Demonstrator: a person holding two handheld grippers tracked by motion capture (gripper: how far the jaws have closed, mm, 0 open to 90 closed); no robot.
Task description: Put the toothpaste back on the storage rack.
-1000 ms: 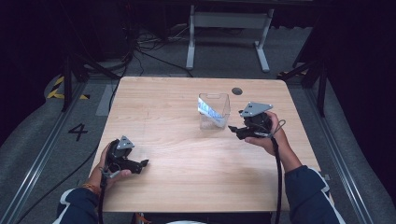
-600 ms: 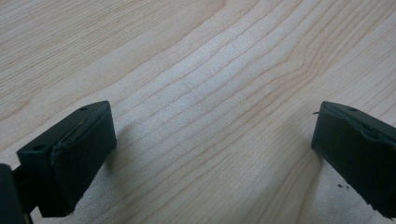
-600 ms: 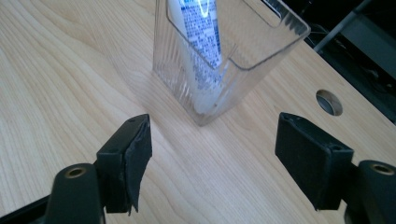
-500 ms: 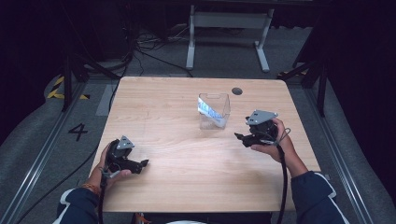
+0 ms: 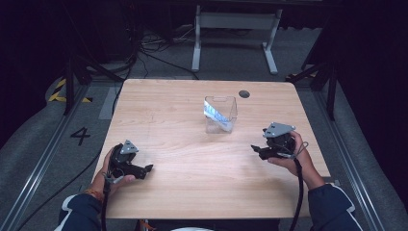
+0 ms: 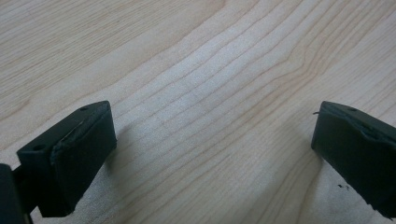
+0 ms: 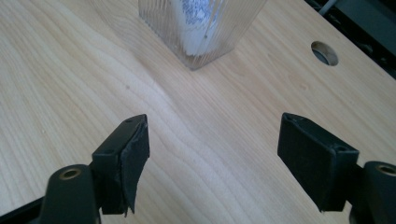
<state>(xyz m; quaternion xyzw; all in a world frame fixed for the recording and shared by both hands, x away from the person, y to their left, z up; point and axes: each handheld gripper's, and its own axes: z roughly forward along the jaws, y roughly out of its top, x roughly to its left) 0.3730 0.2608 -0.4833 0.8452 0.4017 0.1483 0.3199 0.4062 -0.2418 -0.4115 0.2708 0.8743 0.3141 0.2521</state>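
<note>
A clear ribbed plastic container [image 5: 229, 107] stands upright on the wooden table [image 5: 192, 163], right of centre, with a blue and white packet [image 5: 215, 114] leaning inside it. My right gripper [image 5: 255, 150] rests low over the table to the container's near right, apart from it. Its jaws have just been opening and hold nothing. In the right gripper view the container [image 7: 201, 28] stands ahead of the open right gripper [image 7: 215, 140]. My left gripper [image 5: 148, 169] sits near the front left, and in the left gripper view this open gripper [image 6: 210, 140] has bare wood between its jaws.
A round hole [image 5: 244, 94] pierces the table at the back right, seen also in the right gripper view [image 7: 324, 52]. Beyond the table a grey metal frame [image 5: 235, 24] and cables lie on the floor. A painted "4" [image 5: 80, 135] marks the floor at left.
My right gripper has drawn back from beside the container, toward the near right of the table and lower. The left gripper has kept still.
</note>
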